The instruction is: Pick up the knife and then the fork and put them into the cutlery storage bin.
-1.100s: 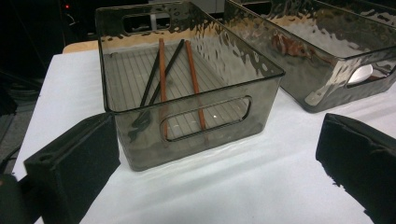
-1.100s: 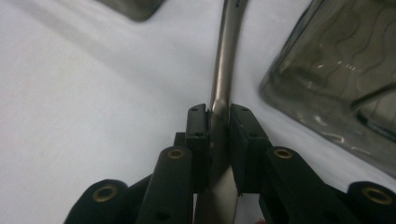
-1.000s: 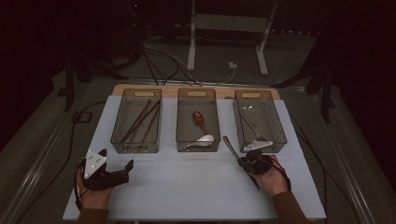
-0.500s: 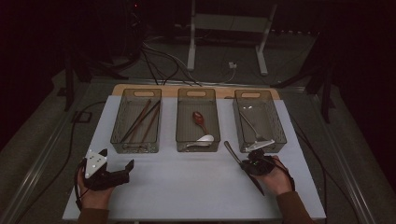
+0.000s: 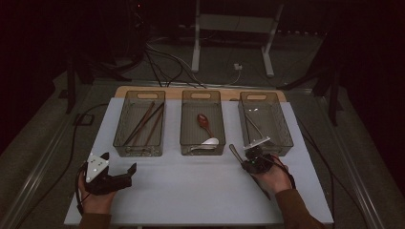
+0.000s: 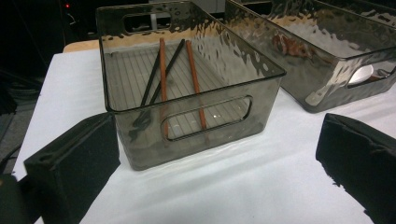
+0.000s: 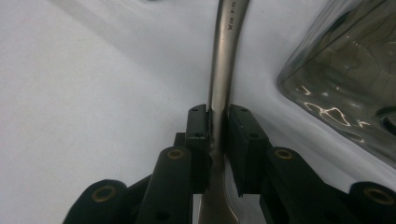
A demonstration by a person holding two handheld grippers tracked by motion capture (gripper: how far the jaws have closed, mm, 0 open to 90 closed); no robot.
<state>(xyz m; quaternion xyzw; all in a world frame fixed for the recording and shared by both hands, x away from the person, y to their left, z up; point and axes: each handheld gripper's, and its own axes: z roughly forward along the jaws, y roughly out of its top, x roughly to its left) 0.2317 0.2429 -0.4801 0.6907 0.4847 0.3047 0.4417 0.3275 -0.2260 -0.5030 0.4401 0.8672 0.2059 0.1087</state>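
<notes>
Right gripper view: a metal utensil is clamped by its handle in the right gripper, near the table's front right, beside the right bin. Left gripper stands wide, empty. Risk: the thin handle may pivot and strike the bin wall.

Stamped mark on metal utensil handle (too small to read)

White paper-covered table top. Three smoky grey translucent plastic bins, ribbed floors. Left bin: two reddish-brown wooden sticks, one black stick. Middle bin: dark red spoon, white spoon. Silver-grey metal utensil handle between matte black gripper pads.
</notes>
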